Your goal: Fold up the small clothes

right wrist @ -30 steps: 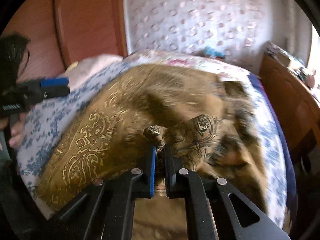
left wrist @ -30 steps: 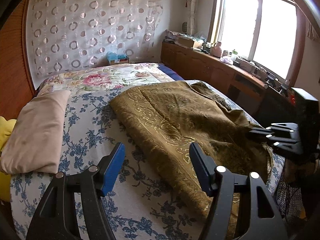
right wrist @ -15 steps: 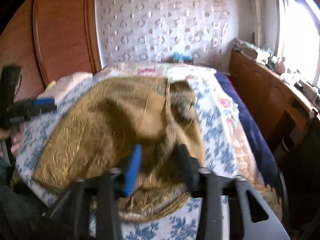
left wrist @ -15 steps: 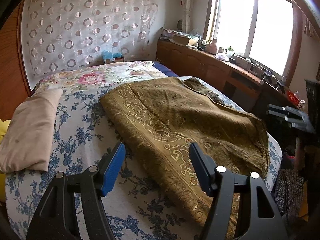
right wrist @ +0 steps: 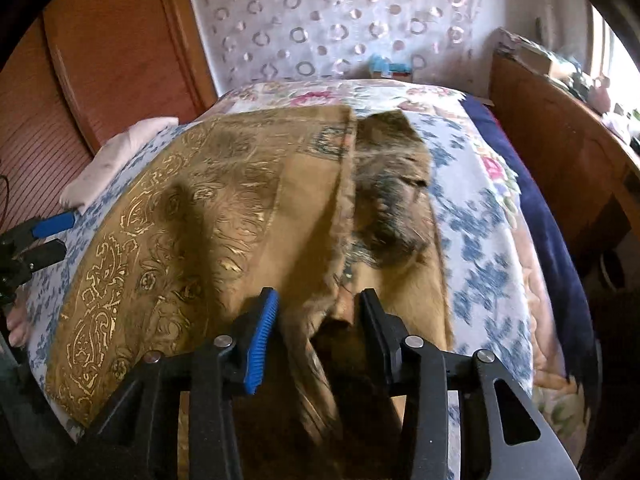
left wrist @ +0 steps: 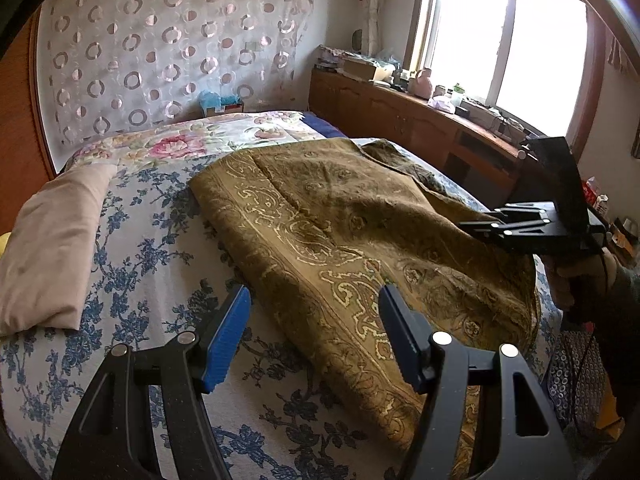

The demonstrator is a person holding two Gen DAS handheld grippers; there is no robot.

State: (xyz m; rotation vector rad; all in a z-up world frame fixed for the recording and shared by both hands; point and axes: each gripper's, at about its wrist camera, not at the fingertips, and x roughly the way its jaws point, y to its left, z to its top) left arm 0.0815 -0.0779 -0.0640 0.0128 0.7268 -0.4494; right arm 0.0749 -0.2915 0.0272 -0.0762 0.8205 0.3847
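A: Any legible writing?
B: None readable.
A: Grippers?
B: Left gripper (left wrist: pixel 314 328) spread apart, empty; right gripper (right wrist: pixel 318 320) closing, unclamped, over the gold patterned cloth (right wrist: pixel 208 208) lying ahead on the bed (left wrist: pixel 132 248).

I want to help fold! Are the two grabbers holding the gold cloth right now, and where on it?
Neither holds it. The left gripper hangs open above the gold cloth. The right gripper is closing around a raised fold at the cloth's near edge, pads not yet pressing.

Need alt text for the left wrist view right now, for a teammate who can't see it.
A brown-gold patterned cloth lies folded over on a blue-floral bedspread, the open left gripper hovering at its near edge. The right gripper is at right; a beige pillow lies left.
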